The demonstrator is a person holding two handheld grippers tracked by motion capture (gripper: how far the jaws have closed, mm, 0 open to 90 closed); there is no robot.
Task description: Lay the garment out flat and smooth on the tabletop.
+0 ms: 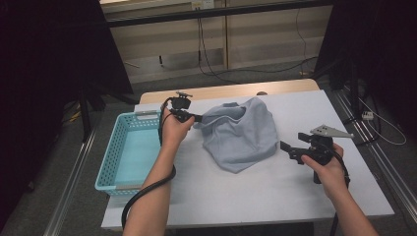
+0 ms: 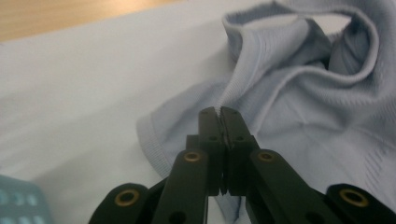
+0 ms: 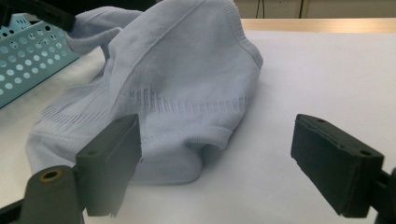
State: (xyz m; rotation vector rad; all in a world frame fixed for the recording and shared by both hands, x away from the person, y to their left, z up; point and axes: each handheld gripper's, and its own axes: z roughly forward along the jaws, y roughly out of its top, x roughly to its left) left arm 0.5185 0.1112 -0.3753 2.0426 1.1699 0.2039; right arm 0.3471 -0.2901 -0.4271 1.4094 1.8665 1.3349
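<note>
Pinching the shirt's [image 1: 239,132] edge, the left gripper [image 1: 195,118] had its jaws clamped tight on a fold of hem; in the left gripper view [image 2: 219,116] fabric ran straight up out of the closed tips. Shirt was pale blue, bunched in a heap mid-table [image 1: 275,196], its left side lifted toward that gripper. Basket [image 1: 118,147] sat just left of the shirt, teal, perforated walls, against the table's left edge. Right gripper [image 1: 286,148] hovered just right of the shirt, jaws spread wide, nothing between them; in the right gripper view [image 3: 215,163] the shirt's hem lay near the left pad, not touching as far as I could tell.
</note>
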